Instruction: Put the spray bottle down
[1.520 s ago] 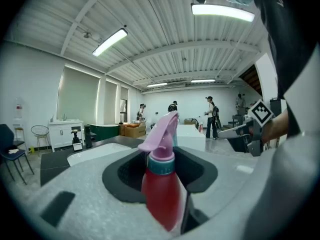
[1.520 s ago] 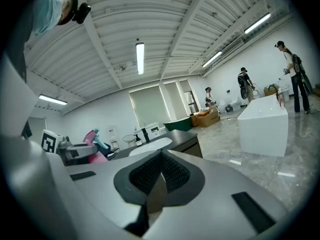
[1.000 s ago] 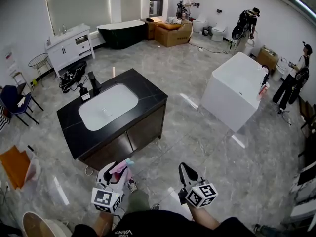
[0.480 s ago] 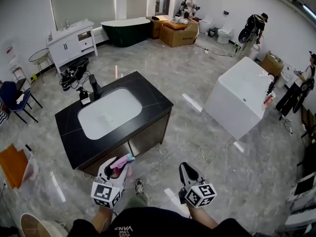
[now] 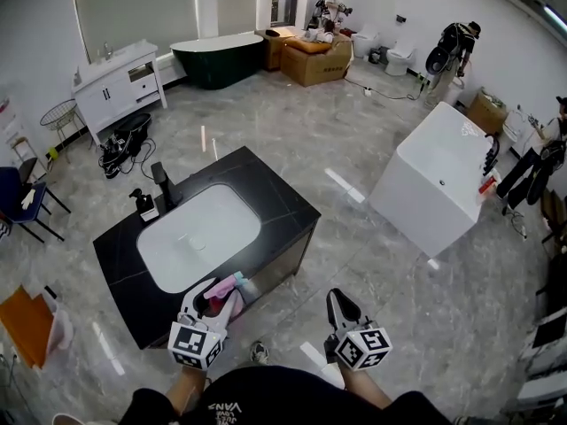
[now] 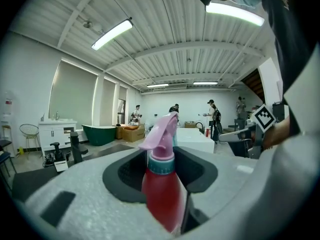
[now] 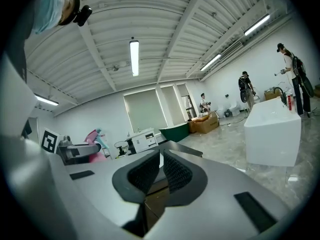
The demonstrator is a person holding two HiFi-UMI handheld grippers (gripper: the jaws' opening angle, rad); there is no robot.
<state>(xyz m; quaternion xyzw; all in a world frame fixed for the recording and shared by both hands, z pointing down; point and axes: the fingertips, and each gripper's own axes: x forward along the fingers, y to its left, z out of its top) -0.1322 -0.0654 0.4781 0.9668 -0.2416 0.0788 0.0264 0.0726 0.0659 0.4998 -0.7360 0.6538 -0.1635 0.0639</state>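
Spray bottle (image 5: 225, 289) in left gripper (image 5: 215, 297) has reached black counter (image 5: 275, 197).

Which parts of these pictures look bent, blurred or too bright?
Head view: the wide lens bows the walls, and lamp reflections streak the glossy floor. Left gripper view: the spray bottle sits close to the lens and looks soft; the ceiling lamp is blown out. Right gripper view: black corners, curved ceiling beams.

Glossy red plastic spray bottle (image 6: 162, 184), dark veined stone-look countertop (image 5: 282, 195), polished grey marbled floor (image 5: 292, 122)
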